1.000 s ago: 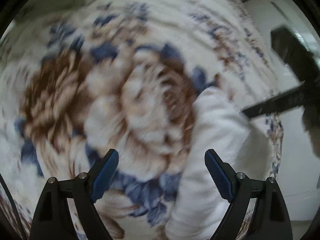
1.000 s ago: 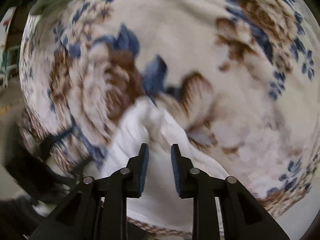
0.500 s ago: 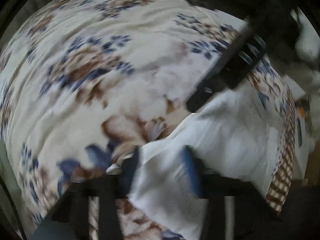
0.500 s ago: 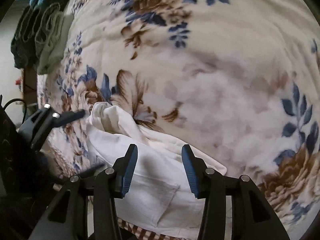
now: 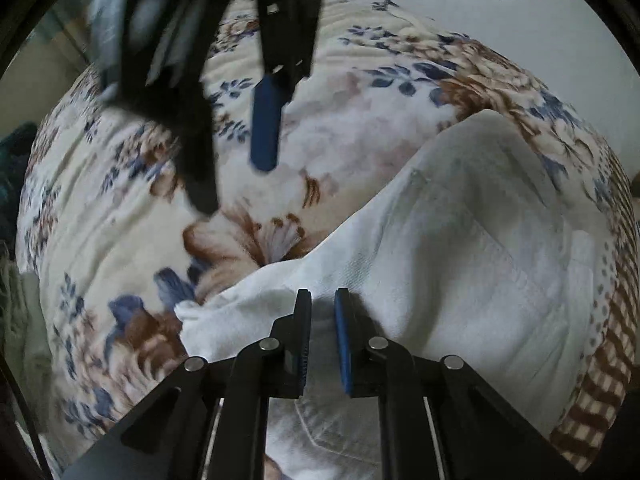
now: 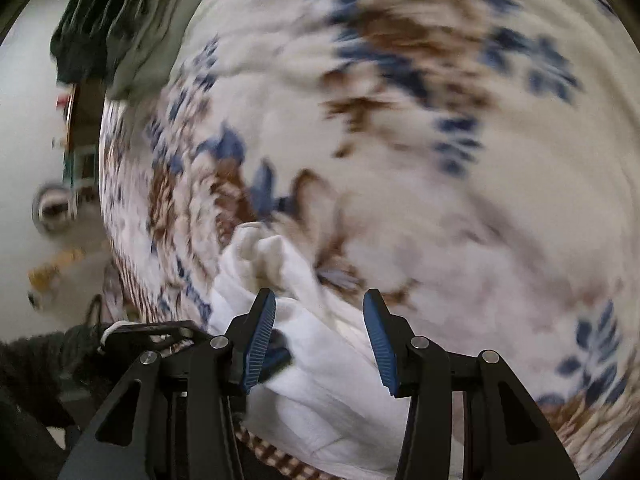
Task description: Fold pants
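Pants [image 5: 460, 248] lie at the bed [image 5: 120, 248] edge, stretching ahead-right from the left gripper [image 5: 322, 312], fingers nearly clenched on fabric; right gripper [image 6: 320, 312] hovers released, farther off.

Bed covered w/ cream floral blanket [image 5: 120, 240], brown & blue blooms, filling most of both views; right-wrist view blurred. Brown-and-white checked border [image 5: 600, 400] runs along blanket edge at lower right. Plain pale wall [image 5: 540, 28] behind bed, upper right. Stack of dark green & pale folded textiles [image 6: 108, 32] at upper left, at blanket's far edge. Pale floor [image 6: 36, 128] left of bed, w/ small blurred items, unidentifiable. Light soft, diffuse; no hard shadows.
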A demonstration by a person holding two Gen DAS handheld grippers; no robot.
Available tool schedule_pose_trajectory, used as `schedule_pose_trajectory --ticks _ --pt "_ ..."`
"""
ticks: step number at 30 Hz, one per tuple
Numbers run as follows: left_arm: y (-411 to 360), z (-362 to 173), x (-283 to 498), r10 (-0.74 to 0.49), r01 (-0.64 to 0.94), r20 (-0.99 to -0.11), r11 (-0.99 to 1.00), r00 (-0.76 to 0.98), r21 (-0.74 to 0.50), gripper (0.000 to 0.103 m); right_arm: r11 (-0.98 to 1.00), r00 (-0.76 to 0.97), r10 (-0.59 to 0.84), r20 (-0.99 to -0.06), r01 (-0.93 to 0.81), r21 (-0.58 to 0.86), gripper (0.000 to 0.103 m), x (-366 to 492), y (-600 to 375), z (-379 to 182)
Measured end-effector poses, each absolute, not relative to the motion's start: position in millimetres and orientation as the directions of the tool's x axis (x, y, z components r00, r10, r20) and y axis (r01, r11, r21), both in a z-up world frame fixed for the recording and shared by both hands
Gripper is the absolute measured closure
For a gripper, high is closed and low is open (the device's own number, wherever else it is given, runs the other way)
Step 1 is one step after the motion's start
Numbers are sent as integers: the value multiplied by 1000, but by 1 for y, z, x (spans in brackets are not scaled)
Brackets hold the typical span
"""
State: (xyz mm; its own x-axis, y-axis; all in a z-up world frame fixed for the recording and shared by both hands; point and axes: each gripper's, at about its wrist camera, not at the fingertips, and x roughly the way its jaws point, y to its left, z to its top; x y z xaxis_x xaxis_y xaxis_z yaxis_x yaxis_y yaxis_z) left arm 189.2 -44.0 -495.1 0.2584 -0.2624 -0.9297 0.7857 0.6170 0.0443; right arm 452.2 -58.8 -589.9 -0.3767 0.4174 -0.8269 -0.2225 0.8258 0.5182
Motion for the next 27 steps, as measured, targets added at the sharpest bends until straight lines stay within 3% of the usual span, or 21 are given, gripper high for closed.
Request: schedule_pose_trajectory --ticks 8,15,17,20,22,24,27 --pt "-32 -485 183 -292 775 -913 630 286 41 93 770 -483 294 -825 -391 504 54 450 -3 -615" --pt "-20 -454 177 -327 778 -866 619 379 107 83 712 -469 160 -869 -555 431 57 428 -12 -631" --pt "-17 -449 177 -322 780 -852 608 412 148 74 705 -504 200 -840 -522 480 58 426 -18 -635" --pt "-16 -447 182 -349 810 -855 572 384 131 70 682 -556 317 -768 -429 592 58 427 -31 -633" --pt "-19 -453 189 -365 842 -878 535 309 74 55 633 -594 405 -695 -366 682 58 426 -39 -629" --pt "-24 -461 200 -383 871 -901 490 205 -10 55 588 -633 453 -628 -318 744 58 422 -44 -629" --pt "-28 -461 206 -376 896 -905 443 199 13 50 548 -657 499 -566 -266 793 58 420 -53 -635"
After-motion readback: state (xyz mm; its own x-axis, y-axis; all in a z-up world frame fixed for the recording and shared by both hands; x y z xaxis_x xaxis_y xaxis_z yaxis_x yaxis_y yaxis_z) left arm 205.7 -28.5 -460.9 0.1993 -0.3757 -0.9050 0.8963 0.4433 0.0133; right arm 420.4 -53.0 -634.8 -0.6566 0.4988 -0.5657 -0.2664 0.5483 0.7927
